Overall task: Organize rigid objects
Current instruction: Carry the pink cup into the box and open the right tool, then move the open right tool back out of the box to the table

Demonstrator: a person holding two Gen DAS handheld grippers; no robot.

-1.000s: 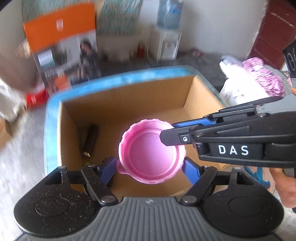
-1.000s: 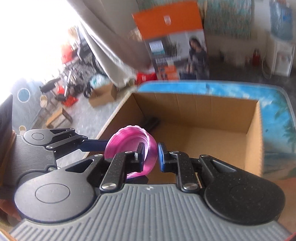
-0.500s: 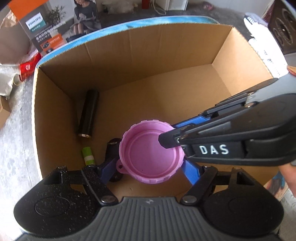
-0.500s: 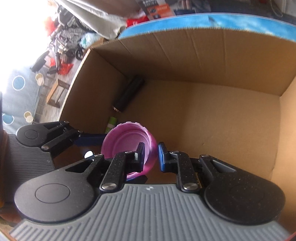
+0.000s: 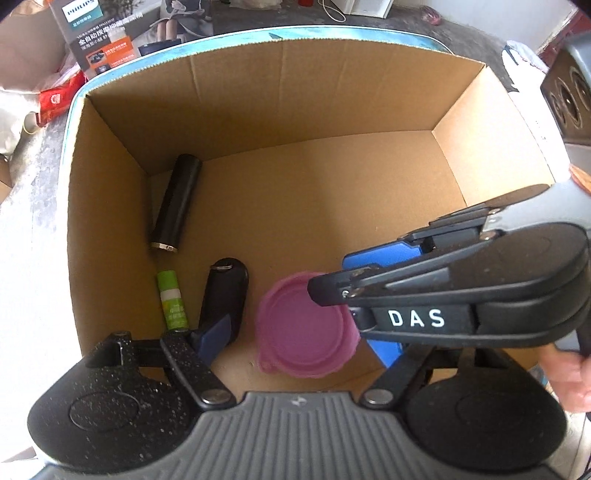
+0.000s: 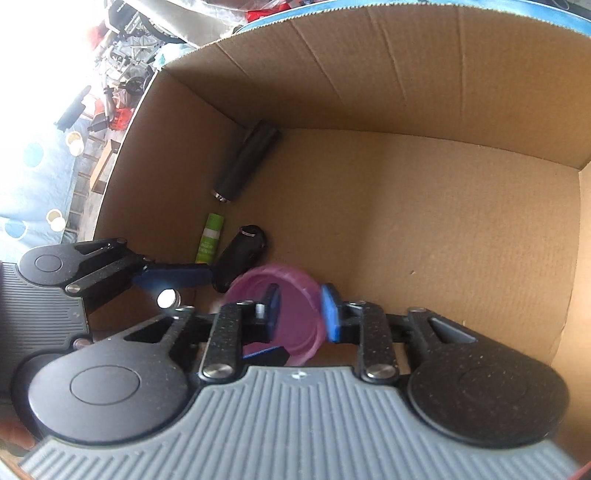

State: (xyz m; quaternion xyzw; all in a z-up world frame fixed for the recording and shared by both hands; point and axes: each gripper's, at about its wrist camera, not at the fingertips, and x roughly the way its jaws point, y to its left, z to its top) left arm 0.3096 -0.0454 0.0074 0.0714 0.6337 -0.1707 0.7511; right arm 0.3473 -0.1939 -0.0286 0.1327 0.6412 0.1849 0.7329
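Observation:
A pink plastic lid (image 5: pixel 304 328) lies on the floor of a cardboard box (image 5: pixel 280 92), blurred by motion; it also shows in the right wrist view (image 6: pixel 291 314). My left gripper (image 5: pixel 299 336) is open, its blue pads standing apart on both sides of the lid without touching it. My right gripper (image 6: pixel 297 314) is open above the lid, one pad over its inside, one outside its rim. It reaches in from the right in the left wrist view (image 5: pixel 373 280).
In the box lie a black tube (image 5: pixel 176 205), a second black cylinder (image 5: pixel 225 295) and a green glue stick (image 5: pixel 171 299), all along the left wall. The box (image 6: pixel 369 74) stands on a blue-edged table. A Philips carton (image 5: pixel 122 33) stands behind.
Both grippers went down into the box with the lid. Both have opened, and the lid has dropped from them onto the box floor.

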